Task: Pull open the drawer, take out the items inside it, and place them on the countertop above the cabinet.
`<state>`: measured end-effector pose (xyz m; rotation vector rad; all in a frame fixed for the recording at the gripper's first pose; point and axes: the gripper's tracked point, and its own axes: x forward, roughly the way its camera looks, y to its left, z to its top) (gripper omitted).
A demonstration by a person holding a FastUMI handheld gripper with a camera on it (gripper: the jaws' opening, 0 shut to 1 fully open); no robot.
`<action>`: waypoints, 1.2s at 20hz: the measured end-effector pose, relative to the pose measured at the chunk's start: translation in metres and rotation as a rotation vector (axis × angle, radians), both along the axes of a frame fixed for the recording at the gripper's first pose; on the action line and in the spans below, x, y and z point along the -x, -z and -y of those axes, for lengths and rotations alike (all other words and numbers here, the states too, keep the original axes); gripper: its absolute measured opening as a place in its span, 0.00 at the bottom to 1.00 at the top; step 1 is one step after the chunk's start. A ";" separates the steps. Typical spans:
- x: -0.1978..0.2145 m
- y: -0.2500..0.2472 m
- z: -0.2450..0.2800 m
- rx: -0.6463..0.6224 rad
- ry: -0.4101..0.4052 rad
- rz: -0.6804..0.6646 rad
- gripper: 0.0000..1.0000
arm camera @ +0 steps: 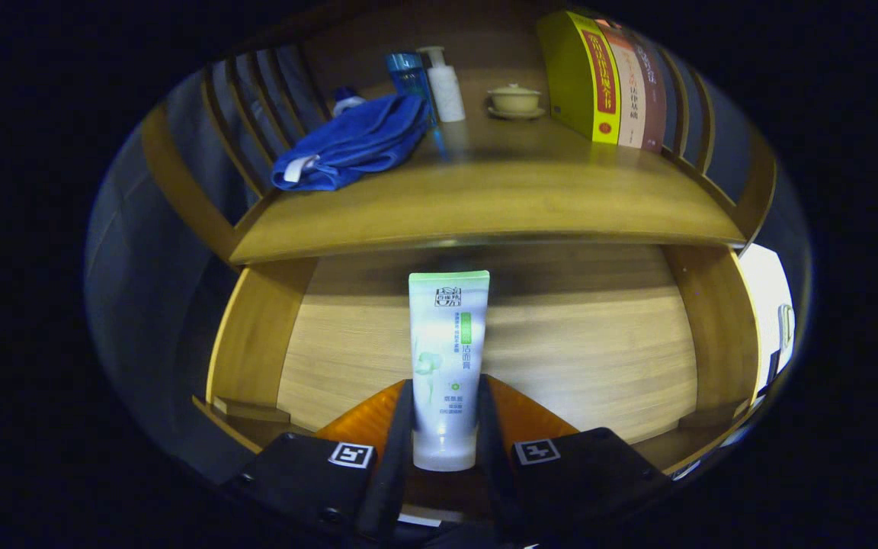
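Note:
A white tube with a green end, a face-wash tube (445,358), stands between my two fingers, its crimped end pointing away from me. Both fingers (398,427) press on its lower half, so my gripper (445,415) is shut on it. Beneath and behind the tube lies the open wooden drawer (599,358), its pale floor bare around the tube. Above the drawer runs the cabinet's wooden countertop (500,206).
On the countertop lie a crumpled blue towel (355,141), a blue bottle (408,76), a white pump bottle (445,88), a small lidded cup on a saucer (515,101) and a few upright books (610,76). Slatted rails (256,107) border the countertop on both sides.

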<state>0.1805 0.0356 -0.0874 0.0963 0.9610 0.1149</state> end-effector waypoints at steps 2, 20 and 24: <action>0.007 -0.014 0.000 -0.002 -0.018 0.028 0.53; -0.085 -0.123 0.012 -0.079 0.052 0.265 0.53; -0.127 -0.100 0.027 -0.035 0.098 0.262 0.53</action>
